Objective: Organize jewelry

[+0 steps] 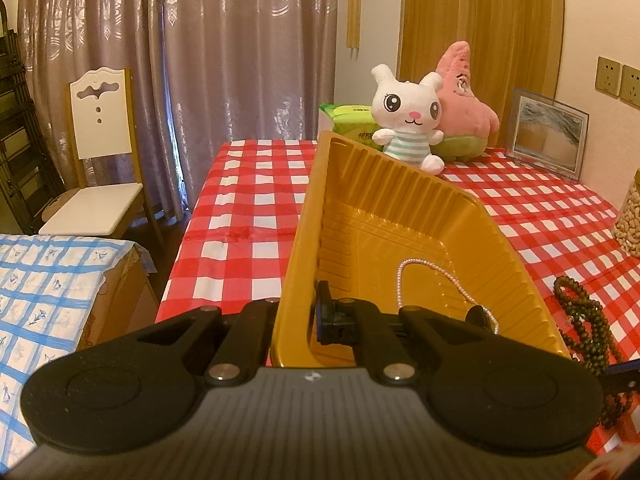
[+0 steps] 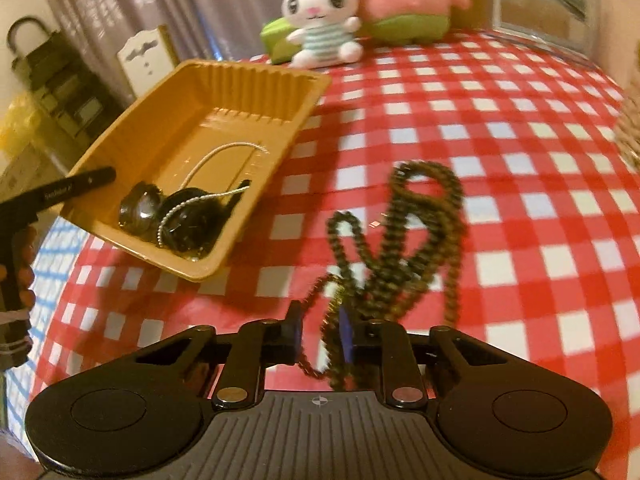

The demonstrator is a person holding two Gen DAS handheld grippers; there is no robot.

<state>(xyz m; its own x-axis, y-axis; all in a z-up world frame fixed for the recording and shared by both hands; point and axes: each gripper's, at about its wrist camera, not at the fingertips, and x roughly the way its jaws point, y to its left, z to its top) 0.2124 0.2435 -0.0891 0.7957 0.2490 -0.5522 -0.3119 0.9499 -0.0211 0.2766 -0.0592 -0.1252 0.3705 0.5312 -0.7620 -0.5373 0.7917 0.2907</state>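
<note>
The gold tray [image 2: 208, 128] is clamped at its rim by the left gripper [image 1: 298, 316] and tilted; a pearl chain [image 1: 432, 276] lies inside. The dark bead necklace [image 2: 404, 232] — at the tray's three o'clock — is pinched between the right gripper's [image 2: 320, 336] narrowed fingers.

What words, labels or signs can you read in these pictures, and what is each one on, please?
Left gripper: white lettering along its side, too blurred to read.
Tissue pack: red print on the front, too small to read.
Right gripper: only a small crosshair mark on its body, no words.
Tray, beads, pearl necklace: no text seen.
</note>
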